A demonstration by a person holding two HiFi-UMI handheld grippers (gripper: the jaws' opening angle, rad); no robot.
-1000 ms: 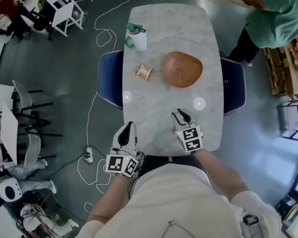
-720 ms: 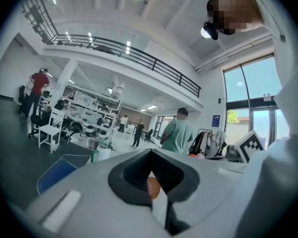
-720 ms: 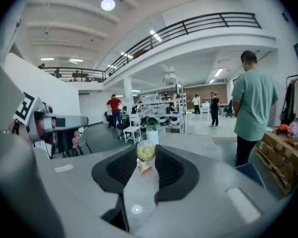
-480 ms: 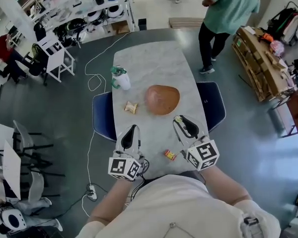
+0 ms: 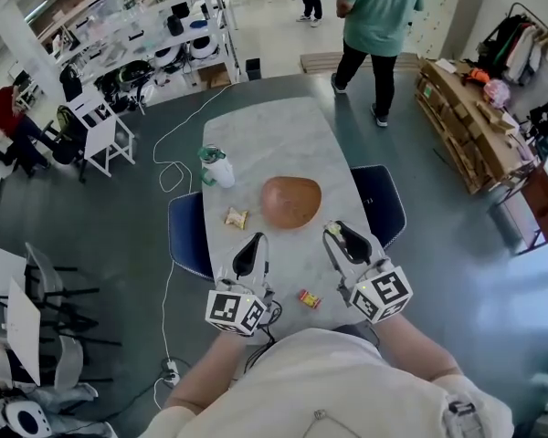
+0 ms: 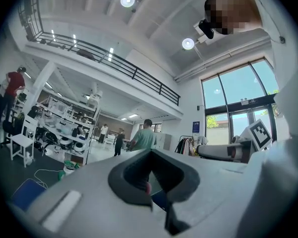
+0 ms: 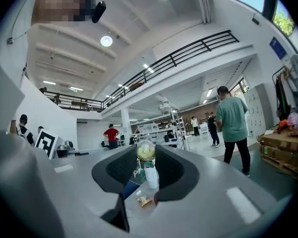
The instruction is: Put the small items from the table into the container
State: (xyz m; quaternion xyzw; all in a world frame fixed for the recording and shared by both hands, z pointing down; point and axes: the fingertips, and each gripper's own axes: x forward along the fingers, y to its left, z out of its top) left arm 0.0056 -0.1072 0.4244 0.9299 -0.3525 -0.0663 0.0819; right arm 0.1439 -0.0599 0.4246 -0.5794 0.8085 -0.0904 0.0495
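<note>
Both grippers have lifted off the near edge of the pale marble surface (image 5: 276,135) since a second ago and now hang level above it. The person in the green shirt (image 5: 376,12) has walked further off across the floor. A small red-and-yellow wrapped sweet (image 5: 308,298), not visible a second ago, now lies on the near end of the surface between the two grippers.

The left gripper (image 5: 249,254) has its jaws released. Its own view shows only a gap between them, with the hall beyond and nothing held. The right gripper (image 5: 349,239) also has its jaws apart and empty. Far beyond the gap, its view frames the white bottle with green trim and a clear domed lid (image 7: 149,170). That bottle stands upright near the far left edge of the surface.

The rounded brown wooden bowl (image 5: 290,201) sits near the middle of the surface, ahead of both grippers. No item can be seen inside it. A crumpled tan snack wrapper (image 5: 236,217) lies just left of the bowl and apart from it, nearer than the bottle. Dark blue chairs (image 5: 188,234) are tucked in on both long sides of the surface.
</note>
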